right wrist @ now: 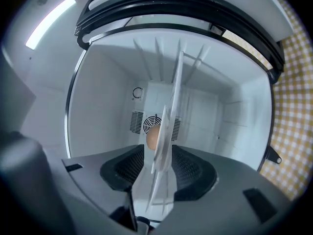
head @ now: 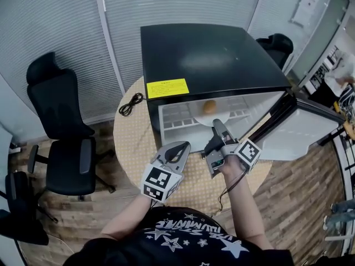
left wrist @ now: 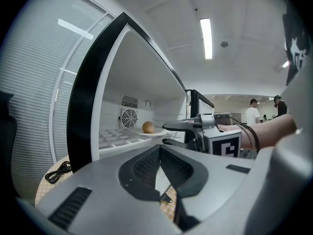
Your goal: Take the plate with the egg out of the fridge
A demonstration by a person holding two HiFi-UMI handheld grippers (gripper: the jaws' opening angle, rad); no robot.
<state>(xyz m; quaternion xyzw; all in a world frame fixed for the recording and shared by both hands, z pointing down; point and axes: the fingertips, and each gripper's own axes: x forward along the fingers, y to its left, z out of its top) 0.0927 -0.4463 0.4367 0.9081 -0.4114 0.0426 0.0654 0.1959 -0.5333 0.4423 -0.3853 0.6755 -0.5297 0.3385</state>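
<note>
Head view: fridge (head: 211,54) door (head: 302,132) hangs open at right, plate (head: 201,117) with egg (head: 209,107) on the shelf inside, frame centre. Right gripper (head: 216,127) is at the plate's near rim, left gripper (head: 180,148) sits back over the surface (head: 138,143)
Left gripper view: own fingers closed, empty
Right gripper view: fingers wide, plate rim (right wrist: 166,131) between them, pads not pressing
Looks like door done; grip, lift, pull-out left. Opening looks clear; watch the shelf's front edge and the door edge at right
</note>
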